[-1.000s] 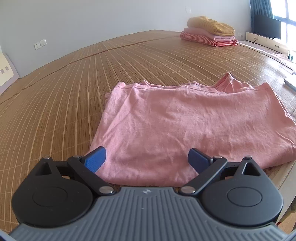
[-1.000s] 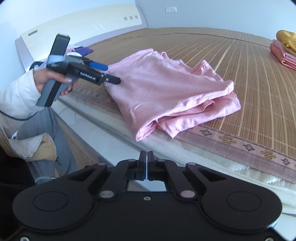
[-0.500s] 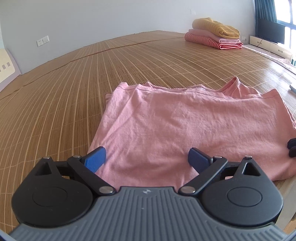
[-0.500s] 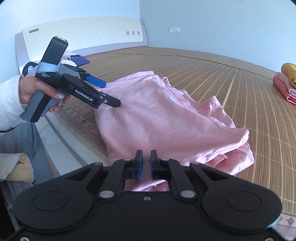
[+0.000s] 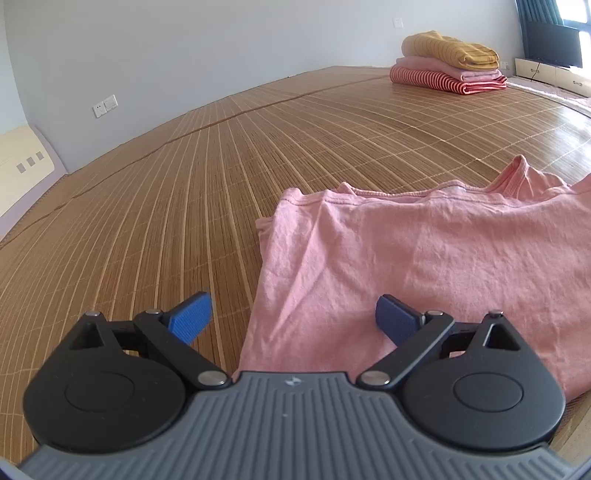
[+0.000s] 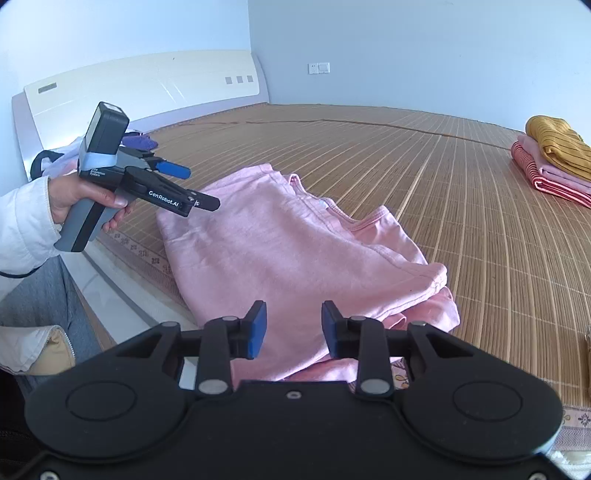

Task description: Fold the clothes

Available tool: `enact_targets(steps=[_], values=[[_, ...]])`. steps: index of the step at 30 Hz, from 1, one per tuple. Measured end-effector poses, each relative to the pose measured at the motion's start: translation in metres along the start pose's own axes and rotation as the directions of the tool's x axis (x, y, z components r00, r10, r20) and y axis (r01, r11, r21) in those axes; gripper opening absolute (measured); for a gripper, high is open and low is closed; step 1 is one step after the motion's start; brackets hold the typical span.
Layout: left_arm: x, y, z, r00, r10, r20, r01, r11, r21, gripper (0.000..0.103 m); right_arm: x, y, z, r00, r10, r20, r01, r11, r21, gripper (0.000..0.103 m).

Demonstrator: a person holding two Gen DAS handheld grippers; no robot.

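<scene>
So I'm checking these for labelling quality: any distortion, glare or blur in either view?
Left wrist view: strong fisheye bend, the bamboo mat slats fan out in curves; bright window at top right; pink shirt sharp. Right wrist view: dark rounded corners, headboard washed pale with glare, left gripper sharp, no motion blur visible.

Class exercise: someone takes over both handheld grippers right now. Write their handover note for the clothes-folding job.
Left gripper: open, empty, at the near left corner of the pink shirt.
Right gripper: jaws have just been opening, nothing gripped, at the shirt's near right corner.
Shirt: partly folded, lying on the bamboo mat near the bed edge.
Done: three folded garments stacked at the far end.
Left: finish folding the pink shirt, probably add it to the stack.
</scene>
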State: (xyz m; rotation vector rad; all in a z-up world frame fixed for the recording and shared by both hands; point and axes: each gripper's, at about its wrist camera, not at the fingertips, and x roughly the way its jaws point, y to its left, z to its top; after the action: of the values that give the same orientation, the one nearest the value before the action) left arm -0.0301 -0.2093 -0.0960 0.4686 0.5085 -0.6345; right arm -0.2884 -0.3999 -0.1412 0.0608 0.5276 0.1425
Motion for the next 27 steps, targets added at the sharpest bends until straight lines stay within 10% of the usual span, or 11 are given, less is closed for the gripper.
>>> enact_targets(steps=[9,27], values=[[-0.014,0.013,-0.017,0.998,0.027,-0.058,-0.033,0.993,-0.114,0.098,0.036,-0.022,0.008,0.977,-0.198,-0.075,0.184,0.97,-0.16,0.024],[-0.055,-0.006,-0.039,0.995,0.011,-0.104,-0.029,0.984,-0.175,0.098,0.088,-0.079,0.037,0.985,-0.17,-0.002,0.17,0.984,-0.047,0.028]])
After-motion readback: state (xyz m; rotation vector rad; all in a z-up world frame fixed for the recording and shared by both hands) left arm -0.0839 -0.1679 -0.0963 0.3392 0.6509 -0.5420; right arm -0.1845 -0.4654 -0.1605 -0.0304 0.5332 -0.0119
